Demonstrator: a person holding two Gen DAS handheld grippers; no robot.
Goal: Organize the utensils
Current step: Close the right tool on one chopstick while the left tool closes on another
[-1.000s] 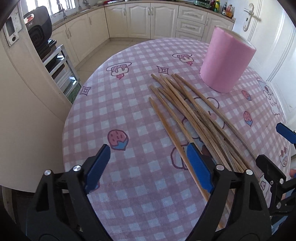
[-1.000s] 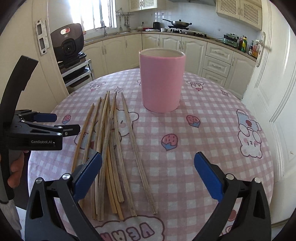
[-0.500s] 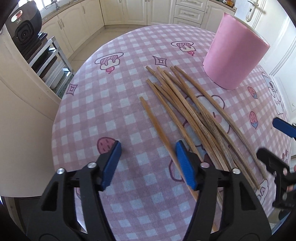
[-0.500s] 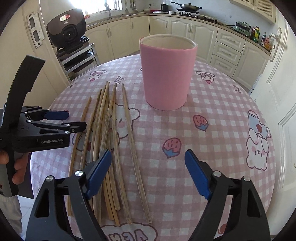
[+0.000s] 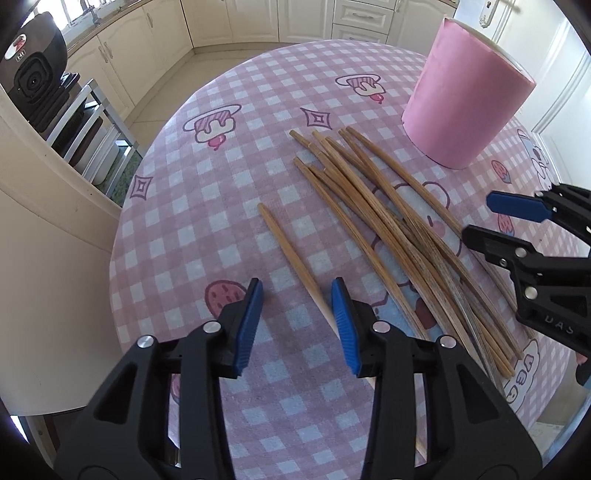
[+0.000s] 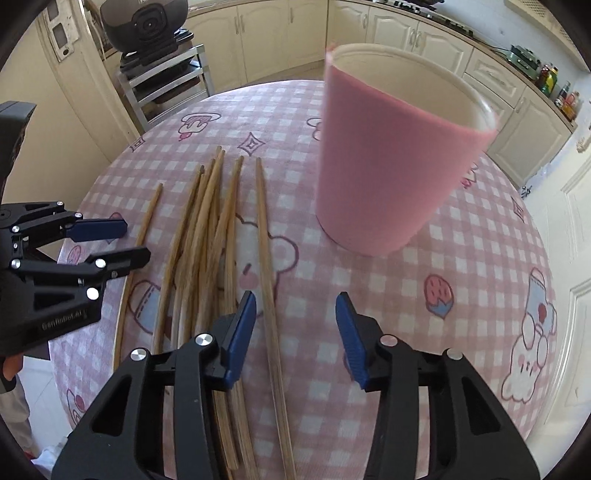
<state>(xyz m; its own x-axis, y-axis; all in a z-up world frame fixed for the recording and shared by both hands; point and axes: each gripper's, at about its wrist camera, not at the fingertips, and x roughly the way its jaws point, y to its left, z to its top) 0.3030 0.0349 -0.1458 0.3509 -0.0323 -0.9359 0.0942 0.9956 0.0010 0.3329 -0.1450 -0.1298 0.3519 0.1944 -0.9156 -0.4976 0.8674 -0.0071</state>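
A round table in pink checked cloth carries one pink cylindrical holder, upright. Beside the holder lie about nine wooden chopsticks, one apart on the far side. The left gripper, jaws narrowing, half-wide, straddles that stray chopstick without pressing. The right gripper, likewise closing, straddles the holder-side chopstick.

Cream kitchen cabinets (sunlit) behind a pink-checked round table.
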